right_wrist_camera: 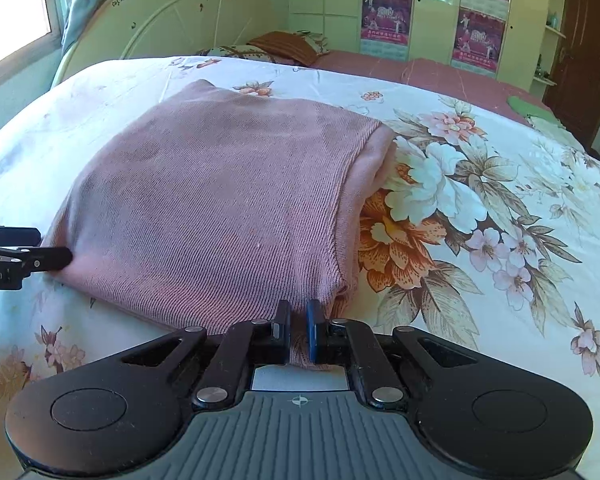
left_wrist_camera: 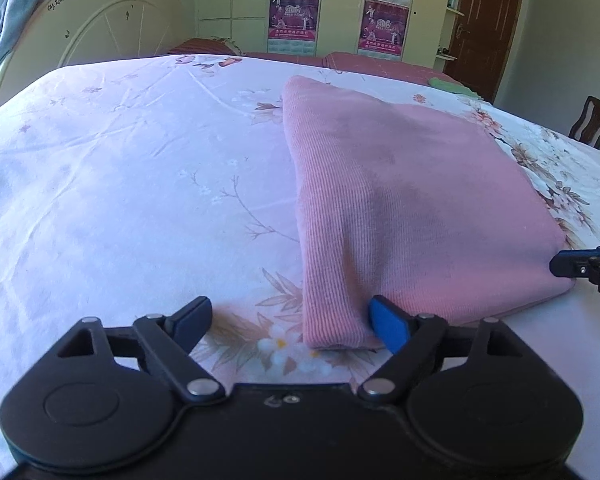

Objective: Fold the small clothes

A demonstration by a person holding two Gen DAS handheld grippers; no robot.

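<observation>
Pink ribbed garment (left_wrist_camera: 412,200), folded into a thick rectangle, lying on flowered bed sheet (left_wrist_camera: 120,160). Left claw (left_wrist_camera: 292,320) spread wide at its near corner; right claw (right_wrist_camera: 299,330) clamped on its near edge.

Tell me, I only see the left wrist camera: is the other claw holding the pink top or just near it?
Observer: Holding it. The right claw is shut on a bunch of the pink top at its near edge.
Child: Is my claw grabbing anything?
Observer: No. From the right camera, the left claw is open at the top's left corner, one finger against the cloth.
Child: What's on the far side of the top?
Observer: The bedsheet there has big white and orange flowers.
</observation>
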